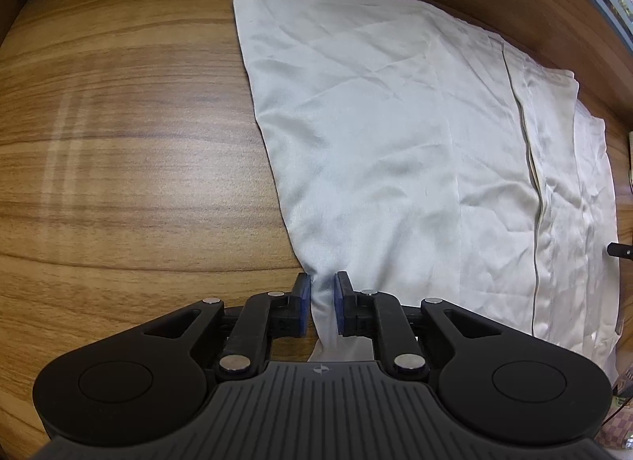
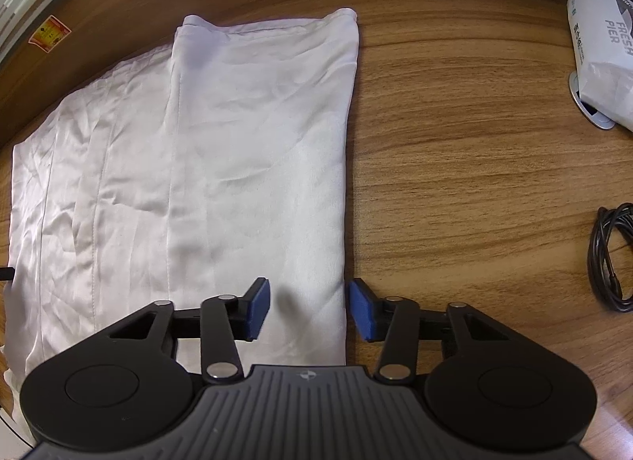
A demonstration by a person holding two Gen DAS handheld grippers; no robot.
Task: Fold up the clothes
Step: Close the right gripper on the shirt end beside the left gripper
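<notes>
A white satin garment (image 1: 376,123) lies folded lengthwise on the wooden table (image 1: 118,143), with a seam running down its right part. My left gripper (image 1: 323,301) is at the cloth's near left corner. Its blue pads (image 1: 304,298) pinch a bunched ridge of the fabric, so it is shut on the cloth. In the right wrist view the same garment (image 2: 237,143) lies flat. My right gripper (image 2: 310,311) stands open over its near right edge. One pad is above the cloth and the other above bare table (image 2: 474,183); neither presses on the fabric.
A white paper bag (image 2: 605,44) lies at the far right over a metal cable grommet (image 2: 589,112). A coiled black cable (image 2: 613,258) rests near the right edge. A red sticker (image 2: 49,33) marks the raised back edge of the table.
</notes>
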